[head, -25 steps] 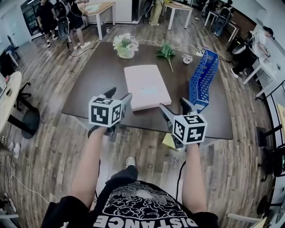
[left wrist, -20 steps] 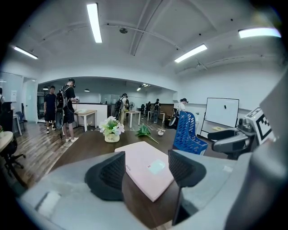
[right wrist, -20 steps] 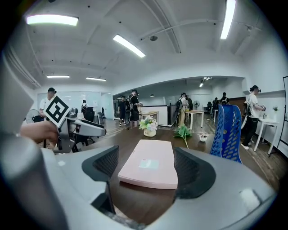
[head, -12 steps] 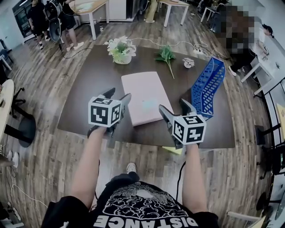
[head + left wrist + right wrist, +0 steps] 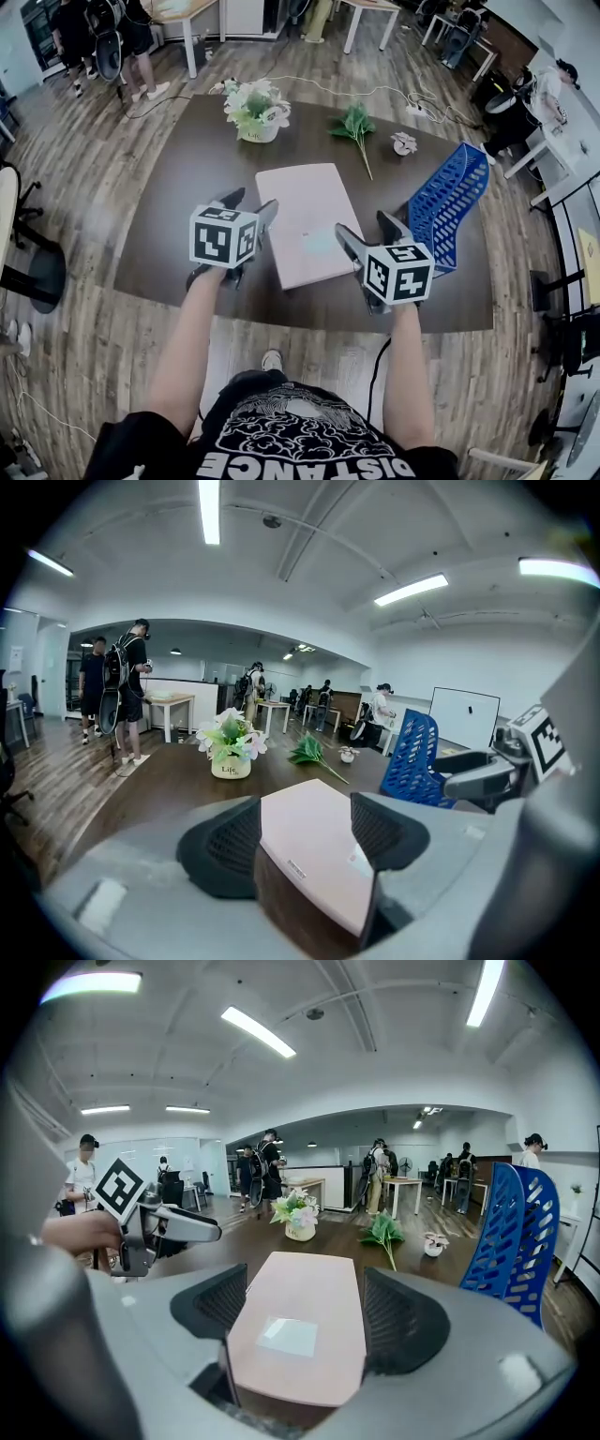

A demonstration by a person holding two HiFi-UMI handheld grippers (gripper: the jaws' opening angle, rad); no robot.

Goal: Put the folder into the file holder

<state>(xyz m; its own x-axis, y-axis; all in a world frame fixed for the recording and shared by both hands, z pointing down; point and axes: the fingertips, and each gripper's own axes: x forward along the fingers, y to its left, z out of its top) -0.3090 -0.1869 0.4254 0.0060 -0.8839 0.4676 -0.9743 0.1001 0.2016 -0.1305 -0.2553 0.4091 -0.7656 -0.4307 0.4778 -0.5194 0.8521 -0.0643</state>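
Starting on the left: your left gripper (image 5: 249, 204) sat just beside the near-left edge of the pink folder (image 5: 305, 220). Its 2 jaws were spread wide, with nothing pinched. In the left gripper view the folder's near corner showed up in the gap between them, but the pads weren't on it.

Beyond the folder on its far-left side stood a pot of flowers (image 5: 255, 108). The folder itself was lying flat on the dark table (image 5: 178, 197), closed, with a pale label toward its near end.

Past the folder's far-right corner there was a green leafy sprig (image 5: 356, 127), and right of that a small white thing (image 5: 404, 143) I couldn't identify.

Your right gripper (image 5: 367, 228) hung over the folder's near-right corner. Its jaws were also wide apart, and in the right gripper view the folder lined up between them, not clamped.

The blue file holder (image 5: 448, 204) stood to the right of the folder, close but not touching it, and it was empty.
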